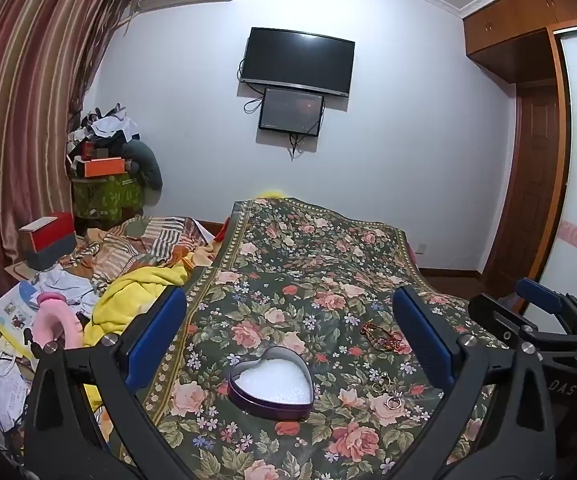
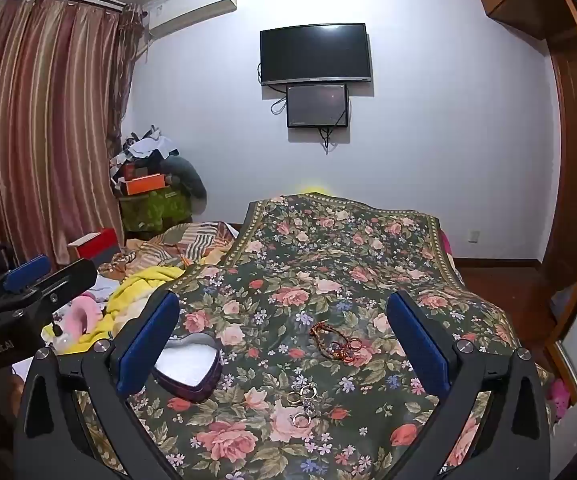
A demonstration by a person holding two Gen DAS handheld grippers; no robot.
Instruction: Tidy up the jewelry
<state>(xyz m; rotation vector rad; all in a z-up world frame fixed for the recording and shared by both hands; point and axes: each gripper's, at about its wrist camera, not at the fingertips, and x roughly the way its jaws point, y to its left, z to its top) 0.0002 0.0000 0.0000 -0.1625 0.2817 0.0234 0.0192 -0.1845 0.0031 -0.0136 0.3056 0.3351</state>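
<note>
Here, the jewelry lies loose on the floral cloth (image 1: 296,264), all of it off to one side of the heart-shaped tin (image 1: 270,384). Nearest the tin is a small cluster of rings (image 2: 302,402), some gold-coloured and some silver, scattered over a printed rose. A little farther back sits a tangle of reddish beaded strings (image 2: 338,342), apart from the rings. The tin stands open with no lid in sight, its white padding bare, so I take it as the place the pieces are meant to go; nothing is in it yet.

The left gripper (image 1: 288,340) hangs above the cloth with its blue pads spread wide, empty, the tin framed between them. The right gripper (image 2: 284,340) is likewise wide and empty, with the rings and the beads lying between its fingers' lines of sight. That split looks deliberate to me: one side lined up on the container, the other on the pieces.

The spread cloth gives a flat working patch; the heaped yellow blanket (image 1: 136,296) and clutter stay beside it.
</note>
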